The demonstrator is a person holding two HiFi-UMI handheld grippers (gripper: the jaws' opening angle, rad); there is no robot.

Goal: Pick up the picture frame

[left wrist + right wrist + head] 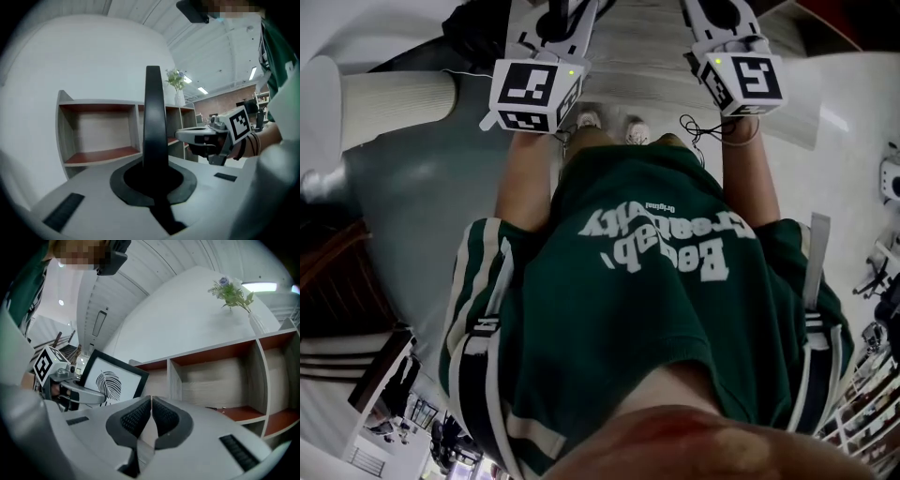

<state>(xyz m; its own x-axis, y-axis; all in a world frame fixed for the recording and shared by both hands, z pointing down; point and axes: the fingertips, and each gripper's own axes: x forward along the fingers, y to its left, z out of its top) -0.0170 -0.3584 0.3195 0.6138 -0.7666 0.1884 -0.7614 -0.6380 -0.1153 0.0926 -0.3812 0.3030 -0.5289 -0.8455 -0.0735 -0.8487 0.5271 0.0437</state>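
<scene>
Between the jaws of the left gripper [153, 174] stands the picture frame [153, 112], clamped upright. That view catches it edge-on, so only its thin black side shows. The right gripper view gives the same frame face-on: black border, white mat, dark leaf print, slightly tilted. It is held up in front of the left end of the shelf unit [220, 380] and is not touching it. The right gripper [151, 416] is clenched, its ribbed pads together with nothing between them. It sits beside the left gripper, apart from it, and also faces the shelf unit. The head view looks down over the person's green shirt [647, 281]. Both marker cubes are at the top of that view, with the forearms running down from them, and the frame is not visible there. Beyond the grippers, the shelf unit has open compartments with pale dividers and reddish-brown boards. A small dark item lies on a lower board, too small to identify. On top of the shelf unit stands a clear vase of pale flowers [232, 291]. Behind the shelf unit rises a curved white wall [187, 310]. Past the shelf unit's far end, the left gripper view shows ceiling strip lights [202, 90].
</scene>
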